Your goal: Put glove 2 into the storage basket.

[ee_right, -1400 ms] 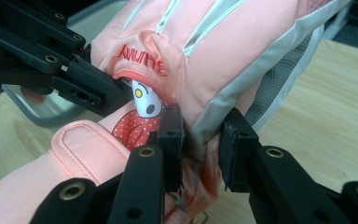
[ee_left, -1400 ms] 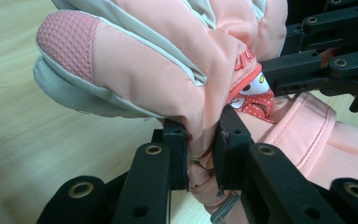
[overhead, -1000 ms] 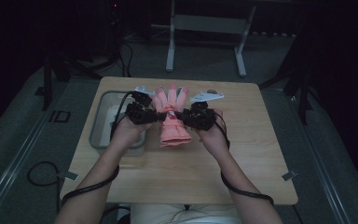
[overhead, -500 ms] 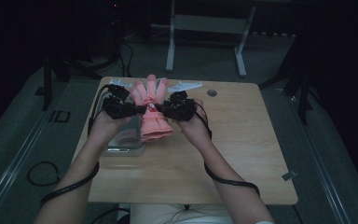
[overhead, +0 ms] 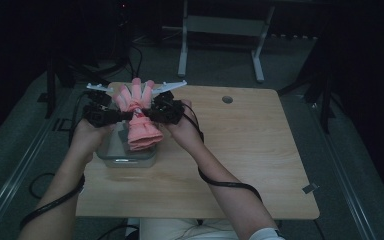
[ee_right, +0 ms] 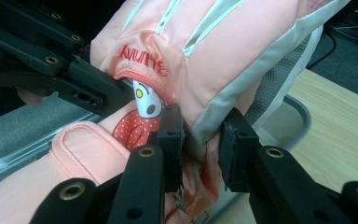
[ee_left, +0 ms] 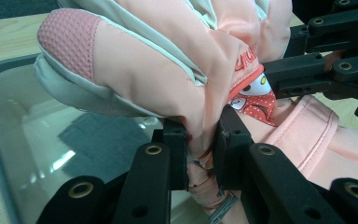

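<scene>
While both hands sit level, pink glove (overhead: 139, 117) hangs betw. them over clear tray (overhead: 111, 154).
L gripper (overhead: 121, 115) and R gripper (overhead: 145, 113) each clamped on glove's wrist, jaws facing inward.

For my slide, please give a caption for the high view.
Both tongs, left and right, hold a pink glove above a clear tray.

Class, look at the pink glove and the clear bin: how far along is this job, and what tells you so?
Done: both grippers have pinched the glove at its wrist, left gripper and right gripper from opposite sides, and it is lifted. In hand: the glove hangs over the bin, cuff down. Left, probably: lowering it in and letting go; the bin looks empty beneath it.
</scene>
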`<state>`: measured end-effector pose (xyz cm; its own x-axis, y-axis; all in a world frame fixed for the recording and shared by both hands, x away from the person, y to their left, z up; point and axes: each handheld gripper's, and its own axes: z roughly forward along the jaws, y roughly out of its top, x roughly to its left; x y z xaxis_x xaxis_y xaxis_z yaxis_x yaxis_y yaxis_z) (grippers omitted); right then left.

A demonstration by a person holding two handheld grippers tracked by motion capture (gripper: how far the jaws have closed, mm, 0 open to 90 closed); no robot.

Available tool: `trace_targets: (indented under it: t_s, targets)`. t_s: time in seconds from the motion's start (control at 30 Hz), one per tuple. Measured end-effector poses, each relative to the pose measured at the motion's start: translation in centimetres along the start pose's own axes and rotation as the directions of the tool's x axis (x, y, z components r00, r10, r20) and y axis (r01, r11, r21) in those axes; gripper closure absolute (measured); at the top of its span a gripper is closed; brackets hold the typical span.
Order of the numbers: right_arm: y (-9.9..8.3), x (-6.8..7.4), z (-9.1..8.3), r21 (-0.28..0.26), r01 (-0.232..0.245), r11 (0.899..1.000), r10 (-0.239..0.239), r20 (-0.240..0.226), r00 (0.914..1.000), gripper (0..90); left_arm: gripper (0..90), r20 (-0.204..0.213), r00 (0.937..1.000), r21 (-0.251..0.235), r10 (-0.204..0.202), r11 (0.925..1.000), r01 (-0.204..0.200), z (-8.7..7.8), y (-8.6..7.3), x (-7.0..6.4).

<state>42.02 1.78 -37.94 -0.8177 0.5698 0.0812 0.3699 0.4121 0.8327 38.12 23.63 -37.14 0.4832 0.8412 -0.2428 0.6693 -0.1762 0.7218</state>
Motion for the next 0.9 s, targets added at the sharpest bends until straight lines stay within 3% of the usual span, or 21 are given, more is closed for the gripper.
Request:
trace_targets:
  t_s: [0.33,0.5,0.9]
  targets:
    - [0.1,0.4,2.8,0.032,0.015,0.999,-0.014,-0.017,0.9998,72.4,76.8,-0.015,0.9989,0.000,-0.045,0.9990,0.045,0.7,-1.5,2.2]
    - [-0.4,0.1,4.5,0.062,0.005,0.998,-0.005,-0.009,0.9999,72.4,76.8,-0.004,0.9959,0.016,-0.090,0.9958,0.090,2.2,-2.4,3.5]
    - [-1.8,-1.2,8.3,0.130,-0.028,0.991,0.028,-0.001,0.9996,72.3,76.8,-0.037,0.9897,0.055,-0.138,0.9887,0.140,5.1,-3.5,5.7]
